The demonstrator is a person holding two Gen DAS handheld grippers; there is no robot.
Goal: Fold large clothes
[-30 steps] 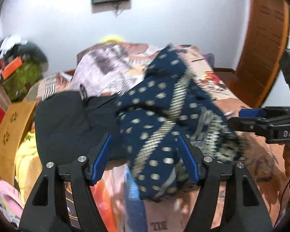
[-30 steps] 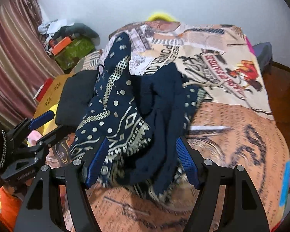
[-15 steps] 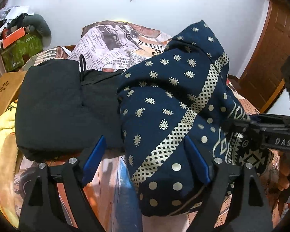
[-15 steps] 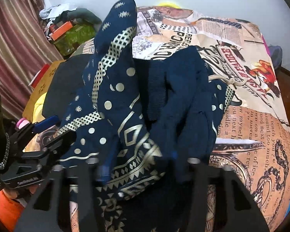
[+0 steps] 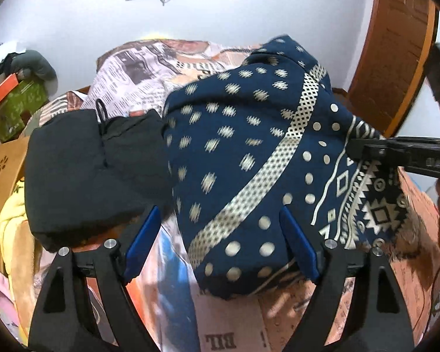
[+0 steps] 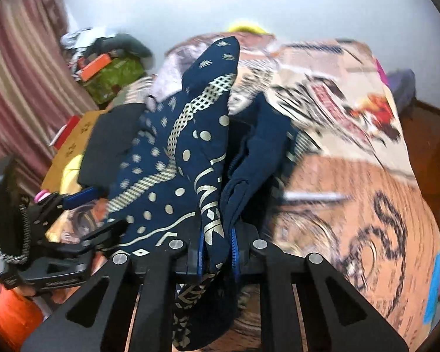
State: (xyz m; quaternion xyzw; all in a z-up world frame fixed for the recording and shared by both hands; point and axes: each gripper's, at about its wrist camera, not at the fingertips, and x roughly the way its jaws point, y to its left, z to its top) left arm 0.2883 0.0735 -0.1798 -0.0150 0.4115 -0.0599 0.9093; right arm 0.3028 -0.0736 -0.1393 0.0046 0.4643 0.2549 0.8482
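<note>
A navy blue garment with cream dots and geometric bands (image 5: 249, 161) lies bunched in a heap on the bed; it also shows in the right wrist view (image 6: 173, 170). My left gripper (image 5: 220, 240) is open, its blue pads on either side of the heap's near left part. My right gripper (image 6: 217, 253) is shut on a fold of the navy garment and lifts it. The right gripper also shows at the right of the left wrist view (image 5: 396, 154), clamped on the cloth. The left gripper shows at the left of the right wrist view (image 6: 82, 214).
A folded black garment (image 5: 94, 173) lies left of the heap. The bed has a newspaper-print cover (image 6: 352, 176). A cardboard box (image 5: 3, 173), yellow cloth (image 5: 11, 223) and a green box (image 5: 14, 108) sit at the left. A wooden door (image 5: 396, 44) stands at the right.
My right gripper has closed on a fold of the navy garment; it was open a second ago. The left gripper has moved in closer to the heap and stays open.
</note>
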